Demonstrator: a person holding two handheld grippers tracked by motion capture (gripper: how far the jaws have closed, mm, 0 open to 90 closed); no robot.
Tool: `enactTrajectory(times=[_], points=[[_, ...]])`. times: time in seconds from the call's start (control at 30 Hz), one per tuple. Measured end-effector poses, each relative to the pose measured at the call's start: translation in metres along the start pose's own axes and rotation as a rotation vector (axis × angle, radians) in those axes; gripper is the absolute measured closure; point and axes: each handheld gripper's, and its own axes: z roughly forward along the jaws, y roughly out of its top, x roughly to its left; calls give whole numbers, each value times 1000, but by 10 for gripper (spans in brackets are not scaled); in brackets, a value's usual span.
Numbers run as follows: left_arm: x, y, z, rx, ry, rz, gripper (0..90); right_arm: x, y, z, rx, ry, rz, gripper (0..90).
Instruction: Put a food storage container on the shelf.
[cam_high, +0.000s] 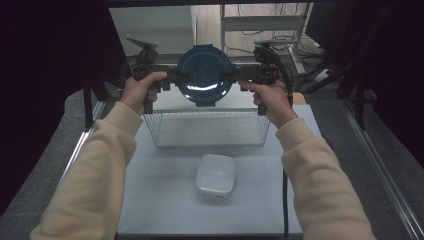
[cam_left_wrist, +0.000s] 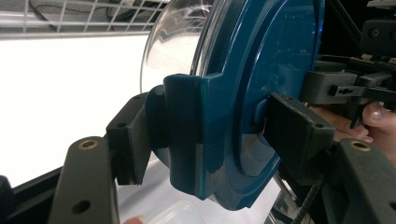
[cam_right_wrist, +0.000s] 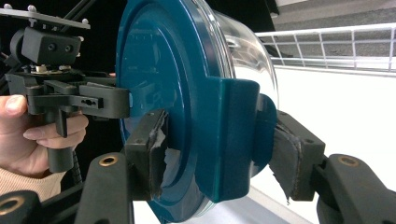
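Observation:
A round container with a teal lid (cam_high: 205, 74) and a clear glass bowl (cam_left_wrist: 173, 42) is held up on edge above the far half of the table, lid facing me. My left gripper (cam_high: 177, 76) is shut on the lid's left clip (cam_left_wrist: 187, 135), one pad on the lid face and one behind the clip. My right gripper (cam_high: 232, 75) is shut on the opposite clip (cam_right_wrist: 229, 140) in the same way. In the left gripper view the right gripper (cam_left_wrist: 345, 88) and its hand show beyond the lid. The right gripper view shows the left gripper (cam_right_wrist: 79, 100) past the lid (cam_right_wrist: 159, 70).
A wire basket (cam_high: 210, 129) stands on the white table (cam_high: 165, 200) right below the raised container. A white lidded box (cam_high: 216, 175) lies nearer me, at the middle. A metal shelf frame (cam_high: 260, 22) and cables stand behind the table.

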Motion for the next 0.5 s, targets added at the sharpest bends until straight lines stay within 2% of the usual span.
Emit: enactTrajectory(times=[0.2,0.5], points=[[4,5,10,9,-1,-7,349,-9,5,1,1,-4,17,416],[17,2,24,29,-2,-26,349,-25,5,9,36,-9,36,414]])
